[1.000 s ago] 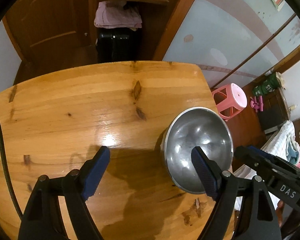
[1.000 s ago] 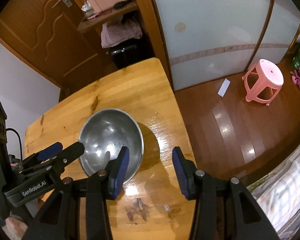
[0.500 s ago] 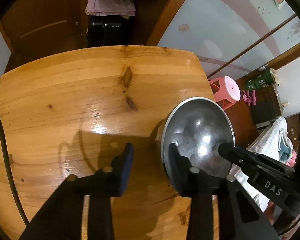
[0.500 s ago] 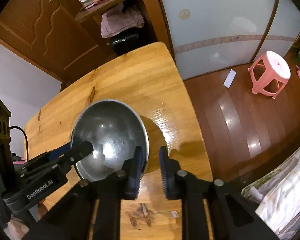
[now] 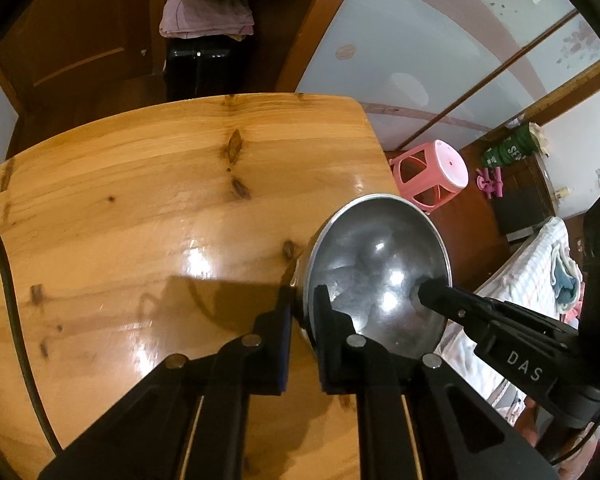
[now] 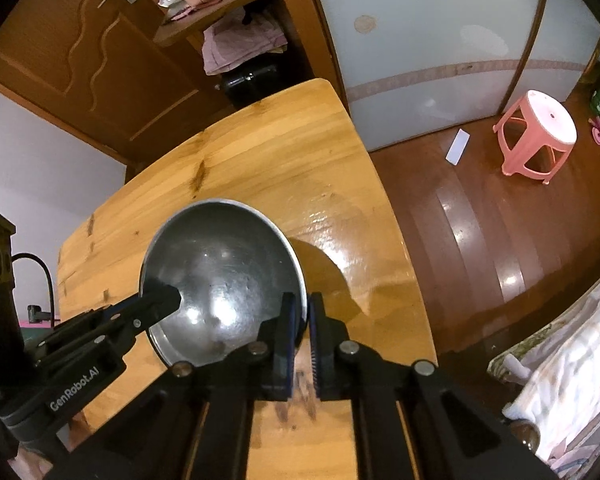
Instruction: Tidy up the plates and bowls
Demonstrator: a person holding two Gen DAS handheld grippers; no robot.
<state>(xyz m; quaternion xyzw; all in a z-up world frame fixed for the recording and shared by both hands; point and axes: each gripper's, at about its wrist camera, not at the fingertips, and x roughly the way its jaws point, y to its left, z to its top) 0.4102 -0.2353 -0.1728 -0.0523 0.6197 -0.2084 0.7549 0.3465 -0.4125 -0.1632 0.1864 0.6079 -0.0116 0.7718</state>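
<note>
2 tongs (image 5: 303, 312) (image 6: 305, 322) pinch bowl (image 5: 376, 264) rim; pink stool (image 6: 536, 136) stands well apart

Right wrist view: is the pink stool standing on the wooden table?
No, the pink stool stands on the floor, off to the right of the table.

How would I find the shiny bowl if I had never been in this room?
Look for the big wooden table beside the pale sliding doors. Near its edge on the side of the pink stool is a round metal bowl, empty and mirror-bright inside. It is the only dish there, with the left gripper and the right gripper each pinching its rim on opposite sides.
</note>
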